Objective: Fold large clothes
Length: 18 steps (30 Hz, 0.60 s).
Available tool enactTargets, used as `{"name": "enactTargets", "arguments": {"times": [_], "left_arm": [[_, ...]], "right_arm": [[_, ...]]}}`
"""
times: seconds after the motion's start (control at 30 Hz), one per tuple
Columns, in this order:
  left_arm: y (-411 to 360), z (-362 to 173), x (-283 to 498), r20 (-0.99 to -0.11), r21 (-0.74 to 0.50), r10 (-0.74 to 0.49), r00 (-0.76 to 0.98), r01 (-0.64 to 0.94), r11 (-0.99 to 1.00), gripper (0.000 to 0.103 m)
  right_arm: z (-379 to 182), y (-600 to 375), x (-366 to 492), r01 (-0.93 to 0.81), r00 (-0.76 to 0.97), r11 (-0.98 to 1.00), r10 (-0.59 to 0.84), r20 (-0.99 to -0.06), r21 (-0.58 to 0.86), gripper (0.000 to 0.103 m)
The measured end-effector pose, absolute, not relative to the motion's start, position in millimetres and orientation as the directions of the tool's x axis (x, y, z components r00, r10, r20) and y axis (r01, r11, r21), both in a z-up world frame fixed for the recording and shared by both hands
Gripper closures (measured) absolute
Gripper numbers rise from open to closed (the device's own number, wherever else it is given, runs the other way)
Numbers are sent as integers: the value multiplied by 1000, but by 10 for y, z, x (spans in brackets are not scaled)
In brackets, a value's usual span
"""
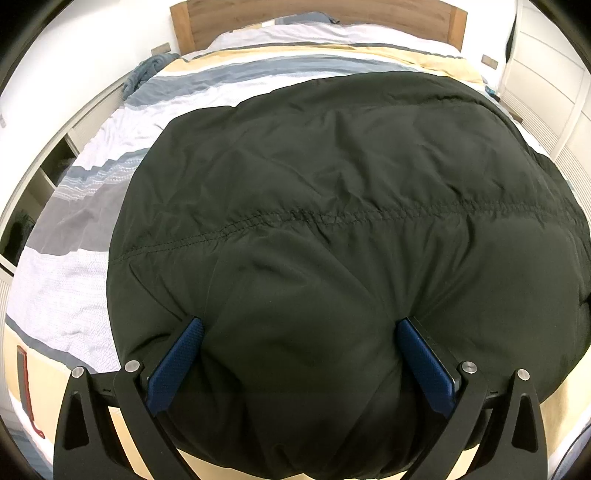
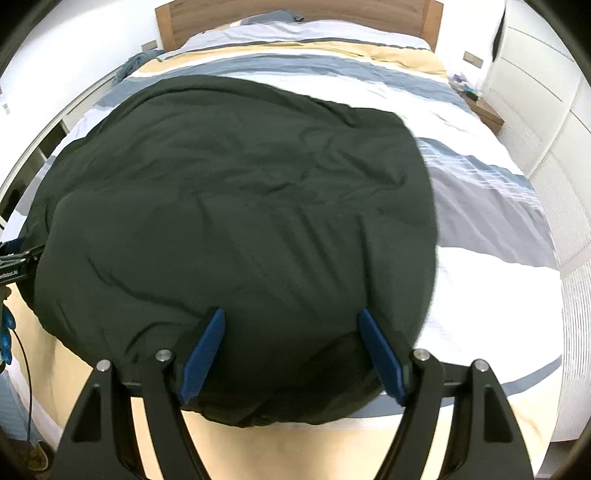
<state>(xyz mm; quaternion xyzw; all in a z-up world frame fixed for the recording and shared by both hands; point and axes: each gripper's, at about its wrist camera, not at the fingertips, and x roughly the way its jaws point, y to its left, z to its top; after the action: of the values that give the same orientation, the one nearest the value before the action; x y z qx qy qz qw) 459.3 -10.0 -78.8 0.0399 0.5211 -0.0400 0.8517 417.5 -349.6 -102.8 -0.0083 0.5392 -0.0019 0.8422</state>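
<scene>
Jacket (image 1: pixel 332 206), black, padded, spread on bed (image 1: pixel 92 221) at foot edge, long axis toward headboard (image 1: pixel 317 18). Left gripper (image 1: pixel 299 365) and right gripper (image 2: pixel 291 354): jaws wide apart, both straddling near hem, padding bulging between, pads seemingly unclamped.

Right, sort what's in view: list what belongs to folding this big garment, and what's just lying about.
Belongs to the job:
- black padded coat, spread on the bed
- left claw, open, its pads either side of the coat's near edge
- right claw, open, likewise
- striped bedcover, the folding surface

Just lying about:
- crumpled blue cloth by the bed's far corner
- wooden headboard
- white wardrobe
</scene>
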Motion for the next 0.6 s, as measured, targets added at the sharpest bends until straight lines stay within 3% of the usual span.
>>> {"name": "enactTargets", "arguments": {"times": [0.3,0.5,0.6], "left_arm": [[620,-438,4543,-838,-163,-156,523,33,986,1],[1318,-496,4674,-842,-275,-202,500,-74,959,1],[1562,-658,4786,-824,-403,-319,468,-89,911,1]], "right_arm": [[-798,-4034,4155,116,460,993,-68,-886,-16,28],[-788,-4409,4195,190,450,981,-58,-891,32,28],[-854,-4503,4270,210,446,972,-4,-895,101,28]]}}
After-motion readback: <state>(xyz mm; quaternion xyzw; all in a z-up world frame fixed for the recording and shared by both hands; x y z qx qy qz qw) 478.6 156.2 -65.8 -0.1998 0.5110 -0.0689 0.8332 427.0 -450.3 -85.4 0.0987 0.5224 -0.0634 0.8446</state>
